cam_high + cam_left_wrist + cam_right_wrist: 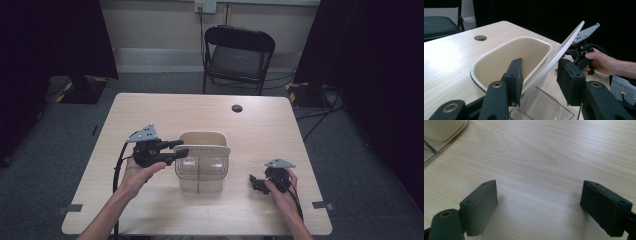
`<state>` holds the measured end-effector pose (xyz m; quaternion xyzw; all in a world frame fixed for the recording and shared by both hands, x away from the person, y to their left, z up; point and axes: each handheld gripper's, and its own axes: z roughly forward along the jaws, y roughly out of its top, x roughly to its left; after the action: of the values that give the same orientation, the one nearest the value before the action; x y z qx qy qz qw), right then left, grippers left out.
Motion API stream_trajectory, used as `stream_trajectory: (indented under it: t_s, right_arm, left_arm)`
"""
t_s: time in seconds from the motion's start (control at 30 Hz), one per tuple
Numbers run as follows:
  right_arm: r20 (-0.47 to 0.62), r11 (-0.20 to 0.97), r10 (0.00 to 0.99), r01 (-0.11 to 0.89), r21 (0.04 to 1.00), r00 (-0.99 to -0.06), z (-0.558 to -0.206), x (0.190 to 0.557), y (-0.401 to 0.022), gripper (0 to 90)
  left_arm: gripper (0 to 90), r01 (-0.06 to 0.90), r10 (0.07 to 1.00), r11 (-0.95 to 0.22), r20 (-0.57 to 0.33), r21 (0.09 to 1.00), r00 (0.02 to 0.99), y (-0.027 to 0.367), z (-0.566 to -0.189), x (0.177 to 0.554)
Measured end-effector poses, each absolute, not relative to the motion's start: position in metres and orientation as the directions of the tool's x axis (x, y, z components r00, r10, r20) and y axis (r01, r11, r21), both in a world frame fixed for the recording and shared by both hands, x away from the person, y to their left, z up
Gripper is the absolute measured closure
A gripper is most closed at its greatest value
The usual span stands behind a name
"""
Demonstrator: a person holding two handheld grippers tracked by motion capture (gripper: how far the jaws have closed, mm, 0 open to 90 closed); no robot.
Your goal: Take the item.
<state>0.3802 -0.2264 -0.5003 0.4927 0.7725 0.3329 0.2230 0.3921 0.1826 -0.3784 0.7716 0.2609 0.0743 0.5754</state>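
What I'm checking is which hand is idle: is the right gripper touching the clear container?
Apart. The high view shows bare table between the right gripper and the clear container.

A: Past the worktop [150, 107], a black folding chair [237, 57] faces us, pulled just back from the far edge.

B: And a round cable hole [237, 108] in the wood near that edge, right of centre.

A: A wall socket [205, 6] high on the pale wall, with a cable dropping down behind the chair.

B: Dark curtains [50, 37] hang on both sides. Grey carpet below, and yellow-and-black striped tape [298, 90] marks a stand base at the right.
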Motion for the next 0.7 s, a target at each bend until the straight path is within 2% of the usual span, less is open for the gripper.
stream_trajectory:
  t_s: [0.7]
  right_arm:
    - [-0.017,0.292,0.910,0.613,0.734,-0.414,-0.5004,0.3801,-0.2263,13.7]
  left_arm:
    - [57.1,0.326,0.492,-0.189,-0.197,0.926,0.848,0.1826,-0.3788,0.3947]
